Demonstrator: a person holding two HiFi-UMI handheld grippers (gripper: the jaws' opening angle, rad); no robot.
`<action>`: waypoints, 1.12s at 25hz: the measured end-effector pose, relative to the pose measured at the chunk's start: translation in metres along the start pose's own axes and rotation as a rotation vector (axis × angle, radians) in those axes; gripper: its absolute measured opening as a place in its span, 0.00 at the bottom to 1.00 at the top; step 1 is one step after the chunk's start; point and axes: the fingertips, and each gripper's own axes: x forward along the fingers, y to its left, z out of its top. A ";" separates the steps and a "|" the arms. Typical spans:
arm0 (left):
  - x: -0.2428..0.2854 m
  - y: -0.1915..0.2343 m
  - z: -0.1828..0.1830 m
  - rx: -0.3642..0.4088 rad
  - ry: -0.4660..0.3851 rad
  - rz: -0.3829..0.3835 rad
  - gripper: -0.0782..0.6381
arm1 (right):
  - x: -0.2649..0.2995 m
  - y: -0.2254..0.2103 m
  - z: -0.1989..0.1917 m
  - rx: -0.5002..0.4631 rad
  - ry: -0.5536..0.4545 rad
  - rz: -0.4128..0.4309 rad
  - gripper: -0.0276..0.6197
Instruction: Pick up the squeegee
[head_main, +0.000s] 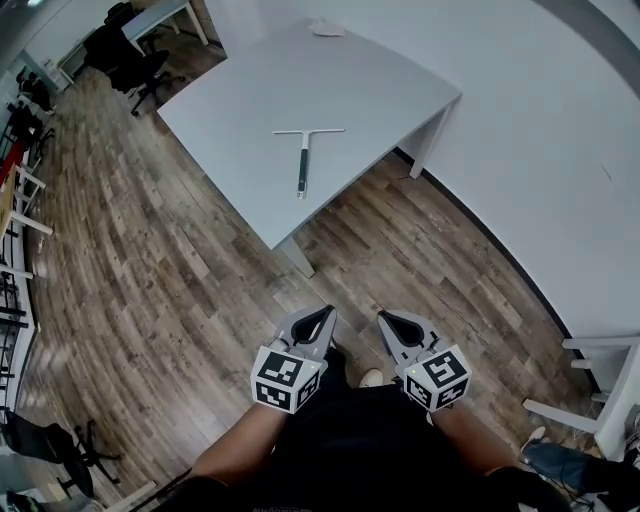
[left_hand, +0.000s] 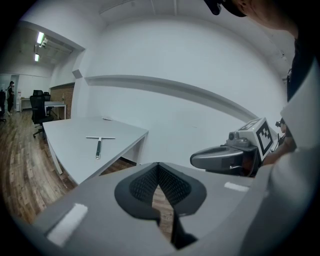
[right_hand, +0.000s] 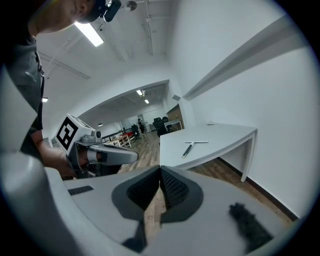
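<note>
Below the head view's centre: left claw (head_main: 322, 312) and right claw (head_main: 386, 318), side by side over the wood floor (head_main: 150, 280), each carrying a marker cube, both pointing toward the desk (head_main: 240, 95) and well apart from it. Squeegee (head_main: 303, 155): T-shaped, flat on the grey desk top near its front corner, pale crossbar away from the person, dark handle toward them, touched by neither claw. Small white item (head_main: 327, 29): at the desk's far edge, too small to tell. Office chairs (head_main: 130, 55): beyond the desk, upper left. Left gripper view: left claw's jaws together at the tips, nothing between them, only a sliver of floor showing lower down; squeegee (left_hand: 99, 144) lies on the desk far ahead to the left; right claw alongside at the right. Right gripper view: right claw's jaws closed tip to tip, empty; squeegee (right_hand: 190, 146) lies on the desk ahead, slightly right; left claw alongside at the left.
</note>
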 end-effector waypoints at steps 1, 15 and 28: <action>0.003 0.005 0.002 -0.001 0.001 0.001 0.12 | 0.006 -0.002 0.002 0.000 0.005 0.002 0.05; 0.020 0.094 0.031 -0.021 -0.015 0.038 0.12 | 0.097 -0.017 0.040 -0.030 0.044 0.042 0.05; 0.019 0.161 0.056 -0.035 -0.067 0.018 0.12 | 0.153 -0.011 0.077 -0.057 0.054 0.012 0.05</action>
